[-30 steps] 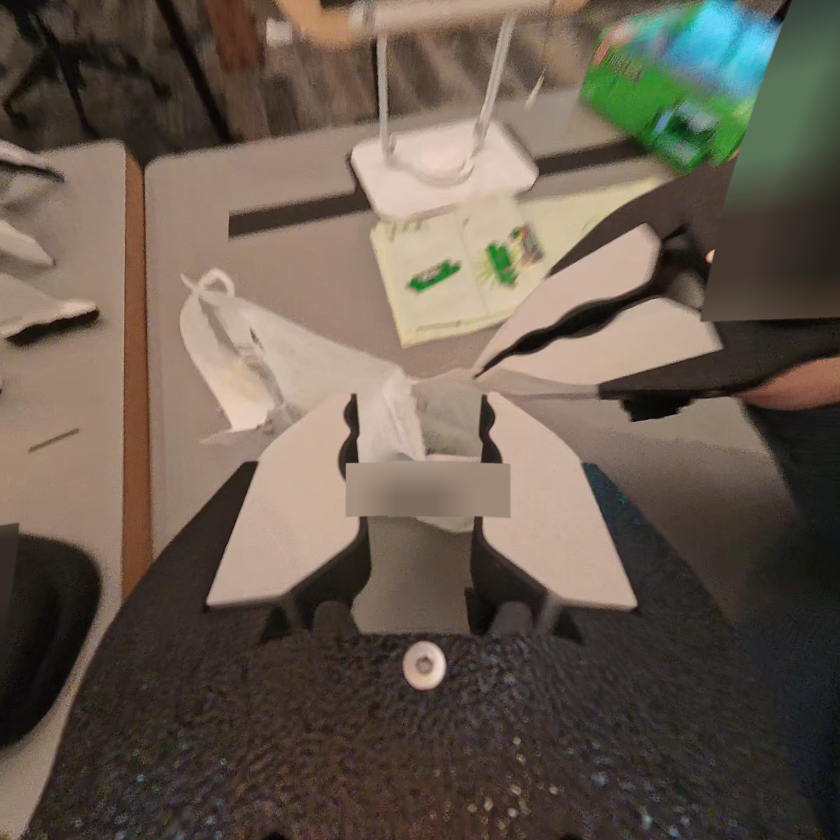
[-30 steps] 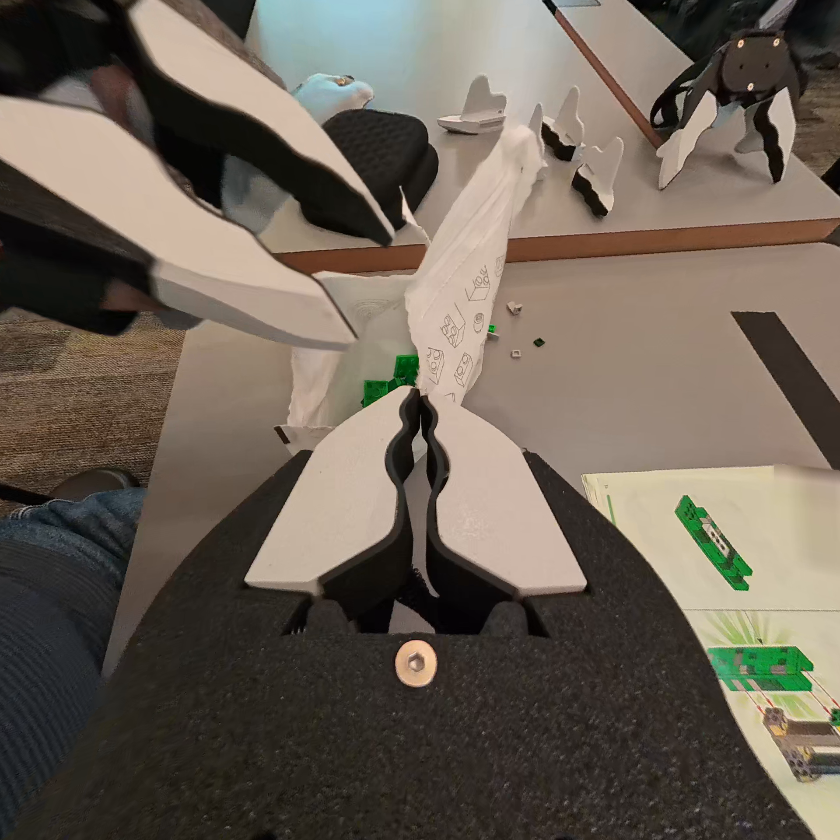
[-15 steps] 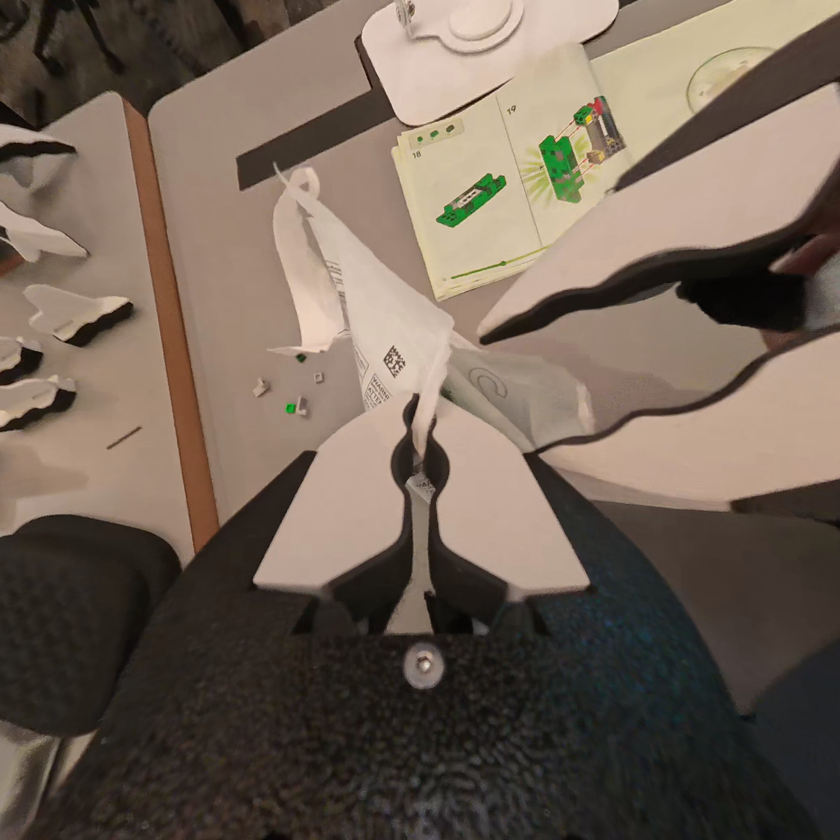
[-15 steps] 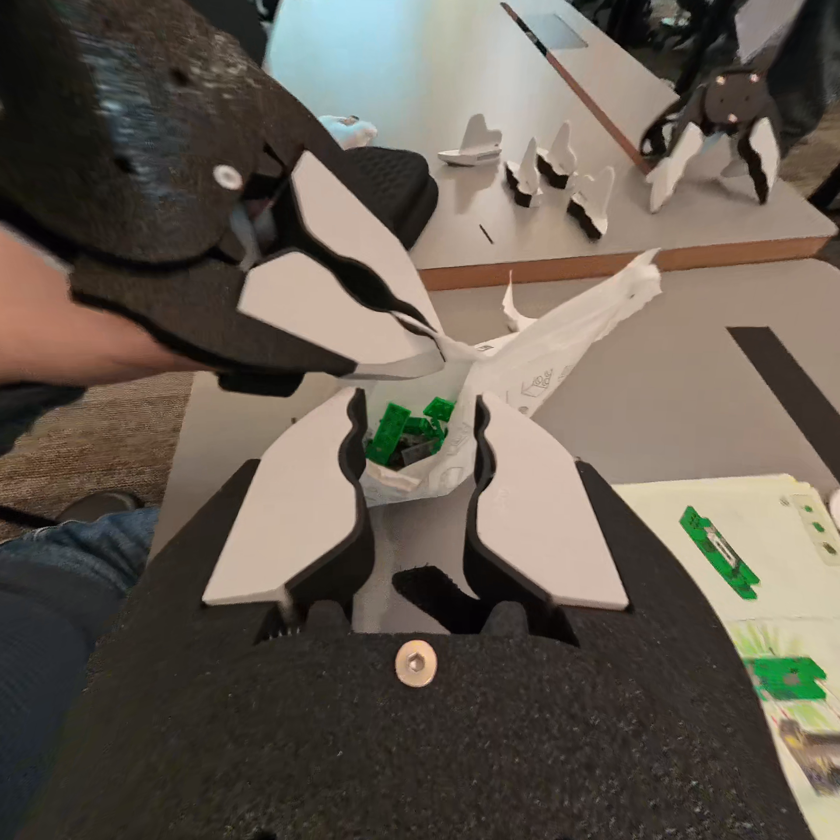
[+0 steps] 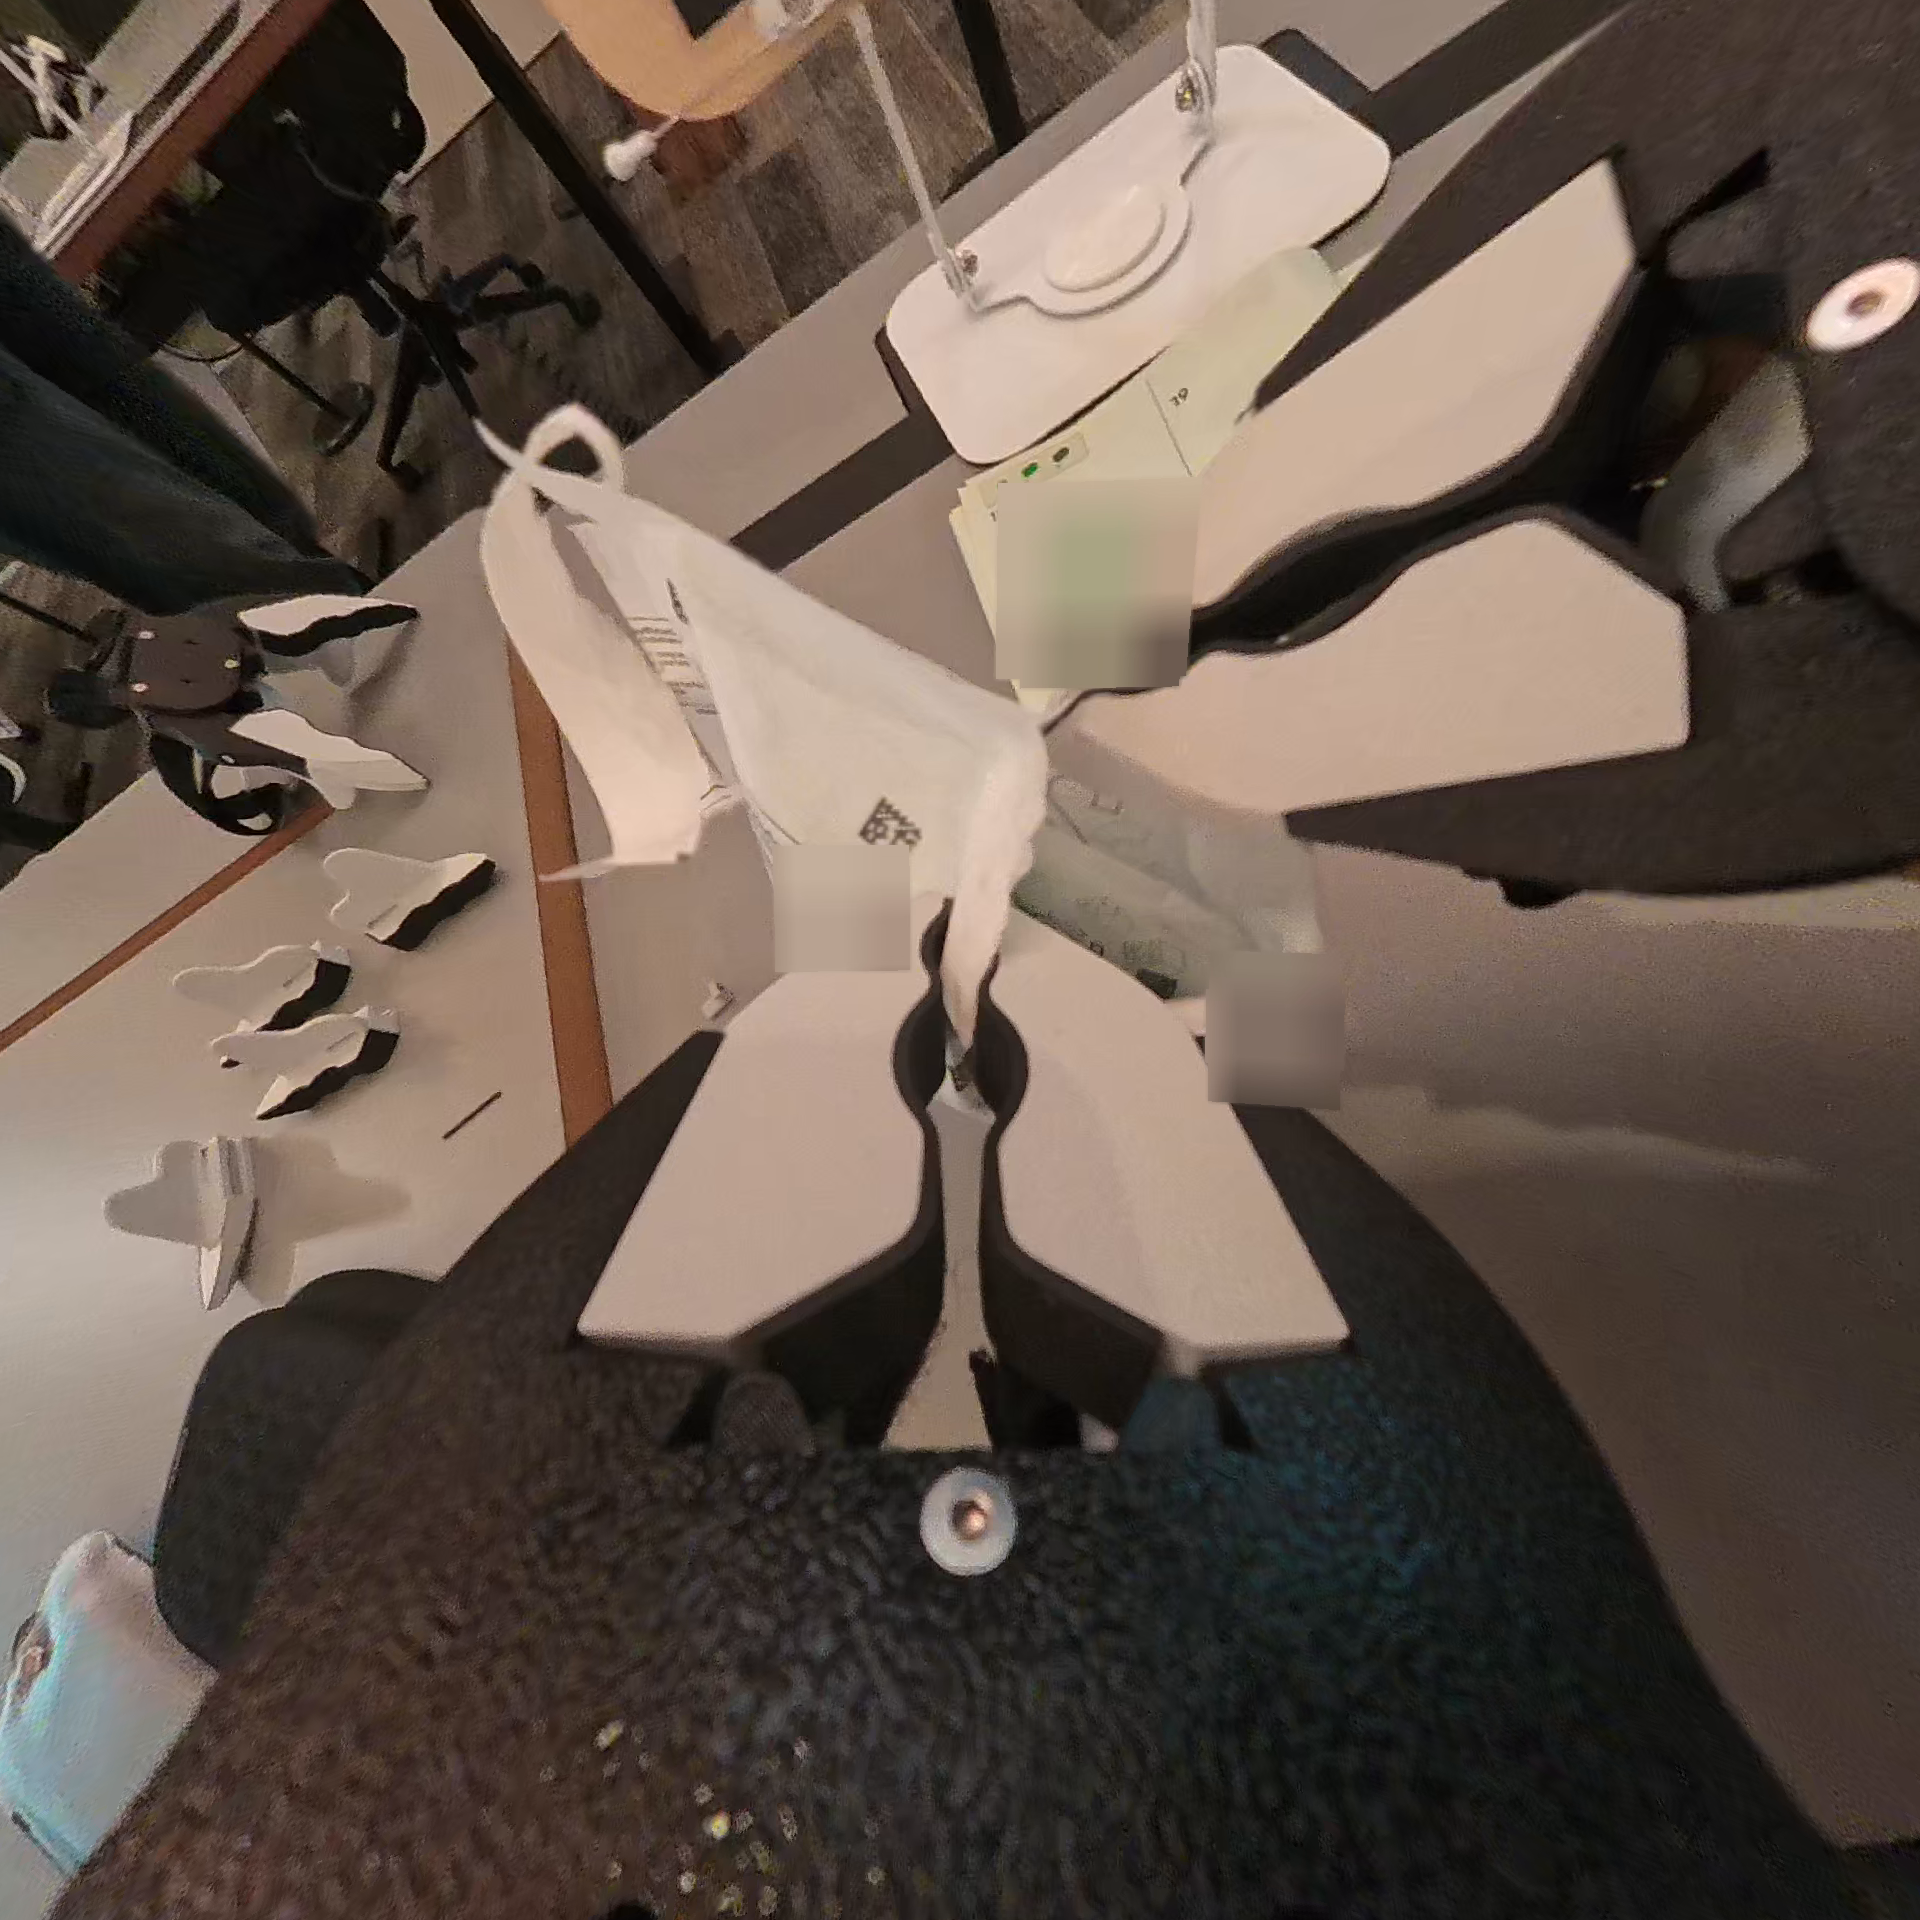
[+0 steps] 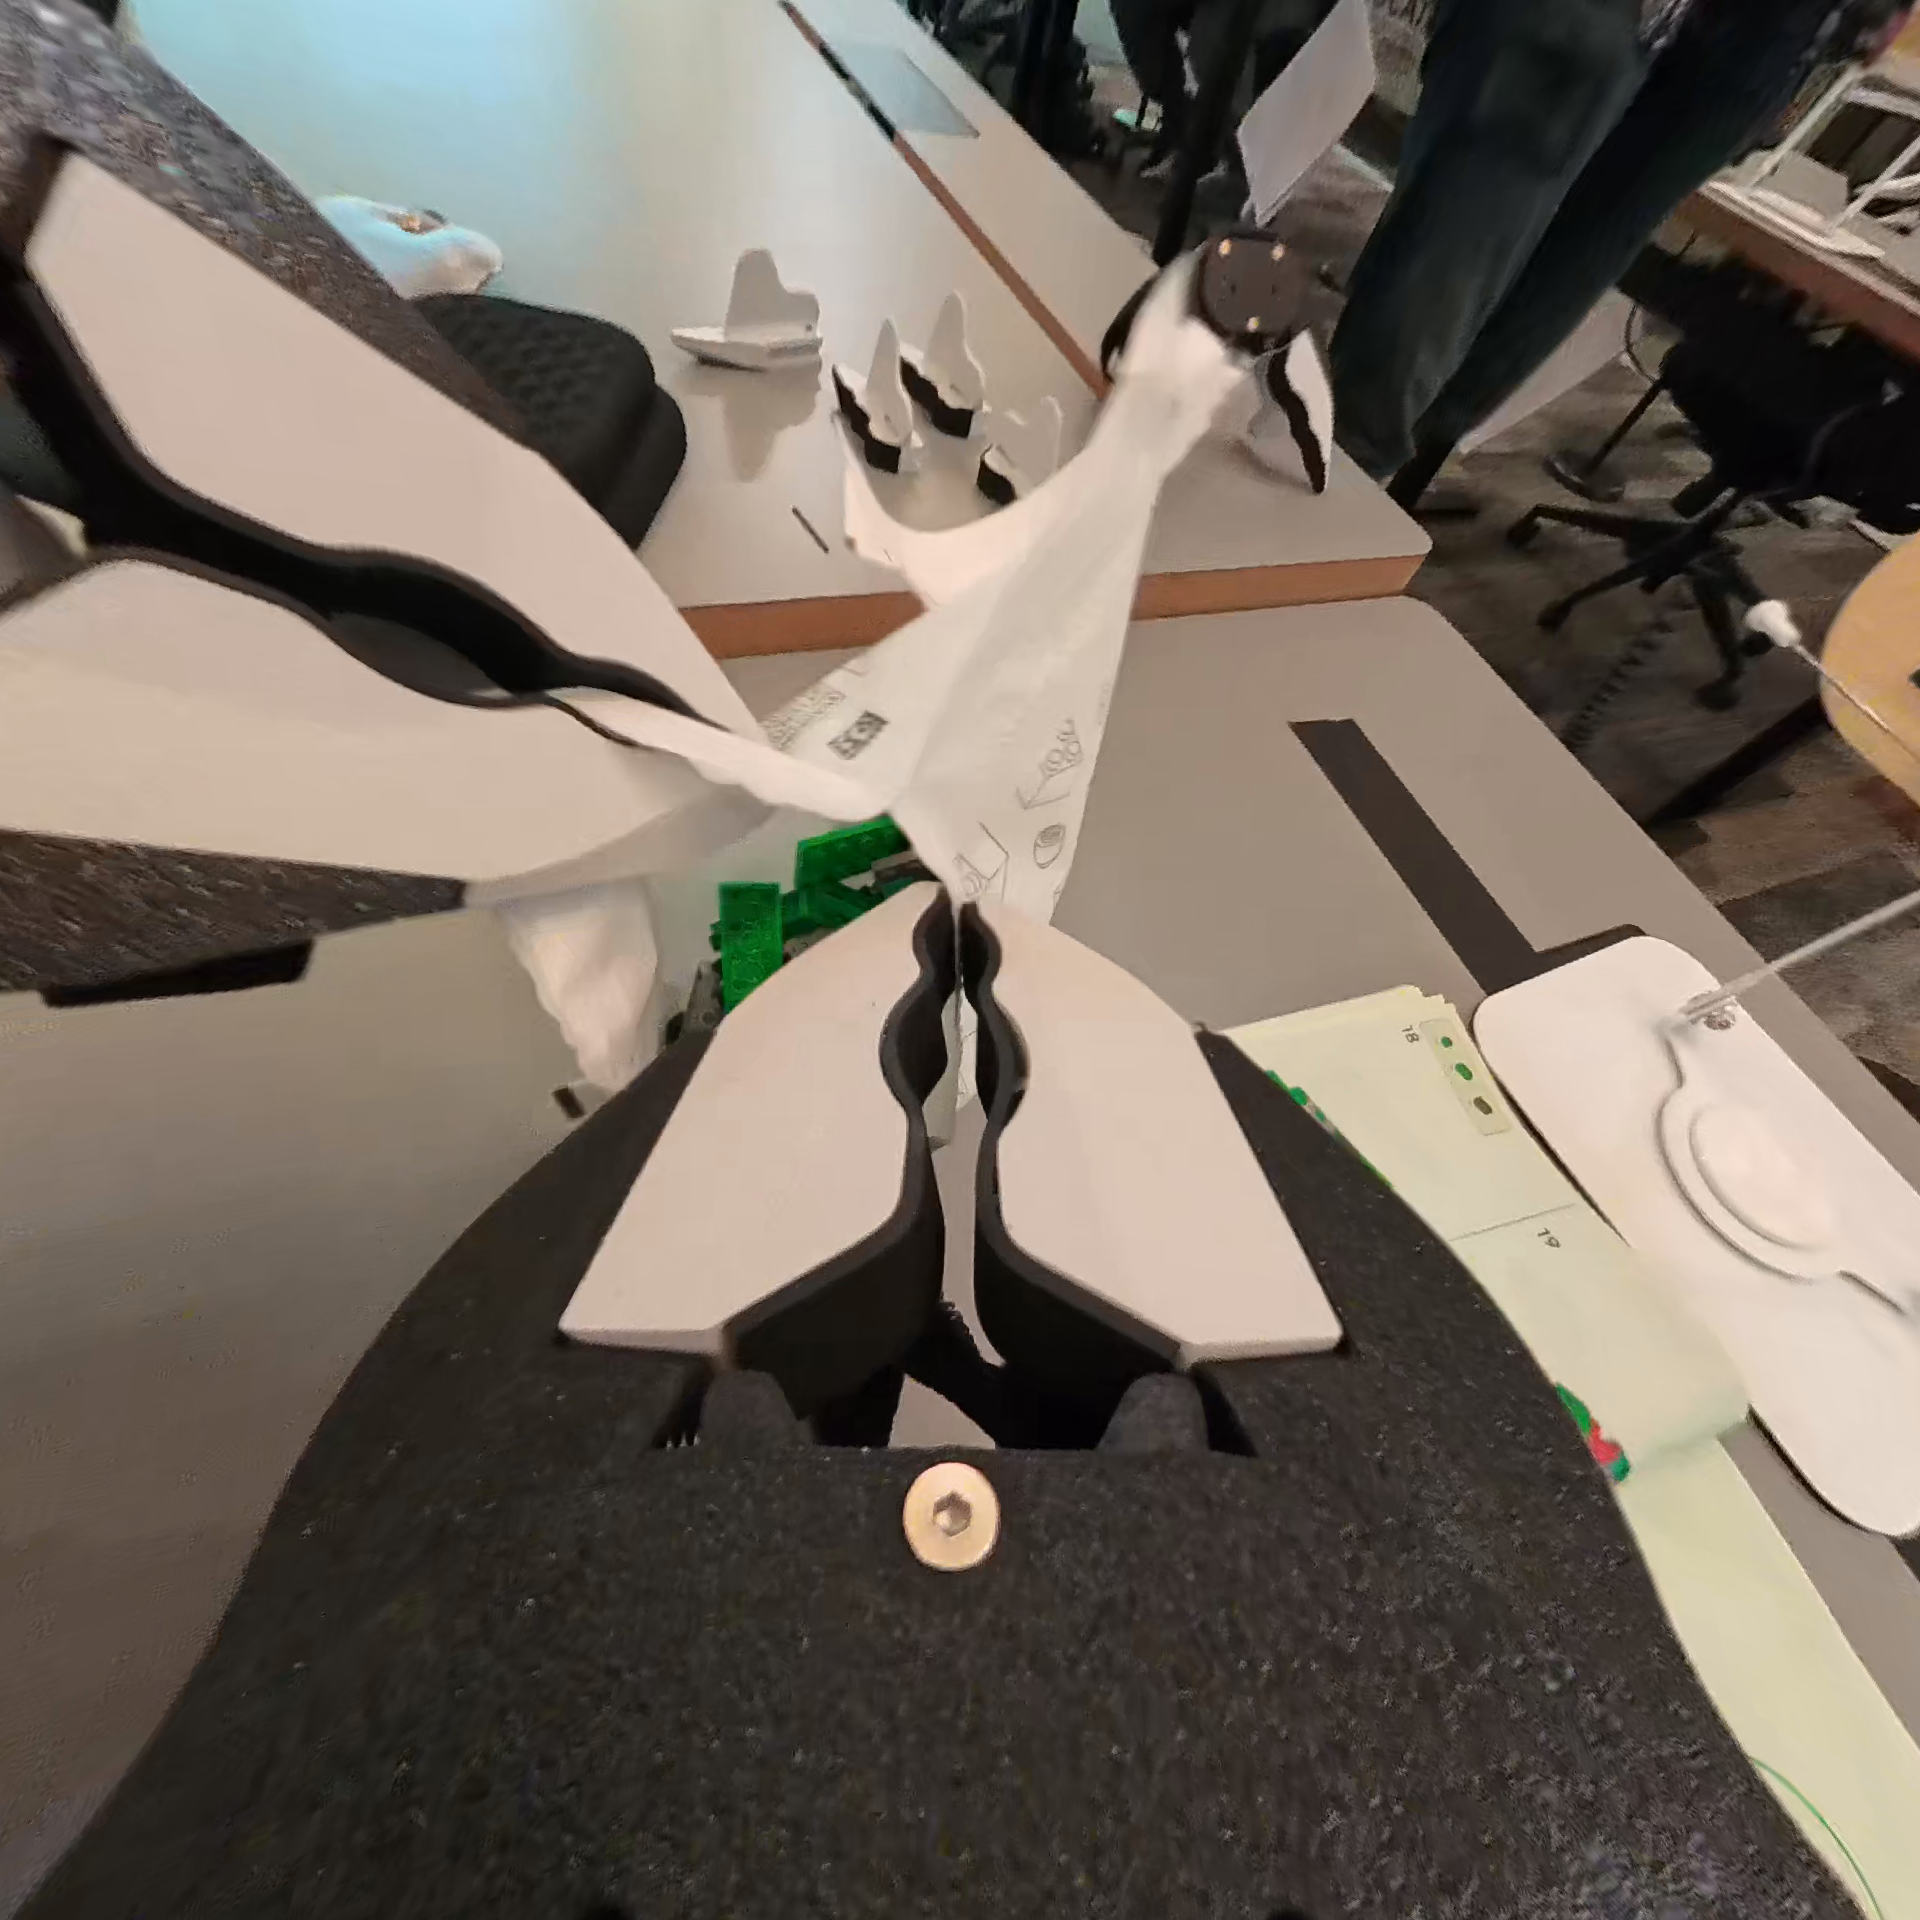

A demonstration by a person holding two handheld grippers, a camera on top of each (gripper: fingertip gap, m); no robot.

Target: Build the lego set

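Observation:
A white paper bag with printed outlines hangs stretched between both grippers above the grey table. My left gripper is shut on one edge of the bag. My right gripper is shut on another edge of the bag. Each gripper also shows in the other view, the right gripper at the upper right and the left gripper at the upper left, both pinching the bag. Green bricks show in the bag's torn mouth just beyond my right fingertips.
An open pale green instruction booklet lies at the right under a white stand base. Spare gripper fingers and another gripper sit on the neighbouring table. A person's legs and office chairs stand beyond it. Left and right tips are no more than a few centimetres apart.
My left gripper shut on the bag a second ago. My right gripper let go of the bag, opened around its mouth, then shut on another edge. The bag is now lifted and stretched.

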